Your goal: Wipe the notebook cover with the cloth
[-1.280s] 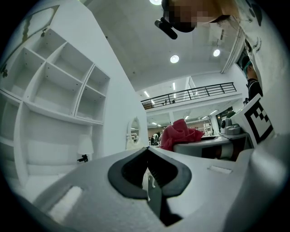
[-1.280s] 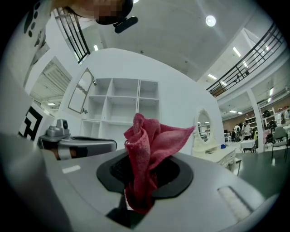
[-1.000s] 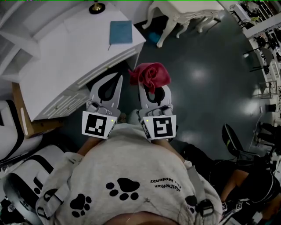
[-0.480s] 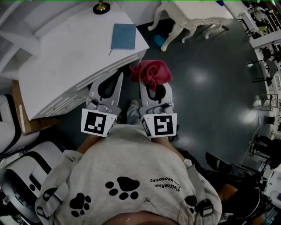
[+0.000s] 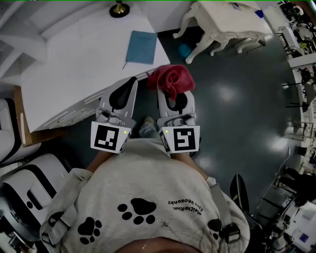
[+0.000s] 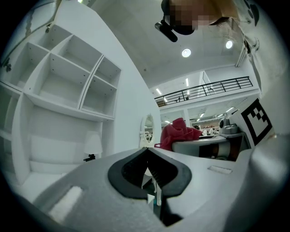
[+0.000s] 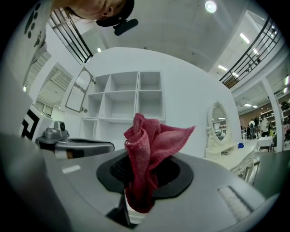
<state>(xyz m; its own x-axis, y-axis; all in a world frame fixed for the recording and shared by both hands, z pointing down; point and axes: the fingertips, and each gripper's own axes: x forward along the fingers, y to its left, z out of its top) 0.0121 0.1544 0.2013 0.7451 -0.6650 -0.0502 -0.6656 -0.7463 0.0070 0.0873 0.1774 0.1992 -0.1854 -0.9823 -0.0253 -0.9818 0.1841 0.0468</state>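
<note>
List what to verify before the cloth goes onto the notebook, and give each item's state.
1. Cloth gripped: ok. The red cloth is clamped in the right gripper, bunched above the jaws.
2. Left gripper free: ok. Its jaws are together with nothing between them.
3. Notebook flat and closed: ok. It lies on the white desk near the corner.
4. Cover free of things: ok. The brass base stands apart.
5. Cloth over the cover: not ok. It shows off the desk's edge, short of the notebook.
6. Where the cover is dirty: cannot tell.
</note>
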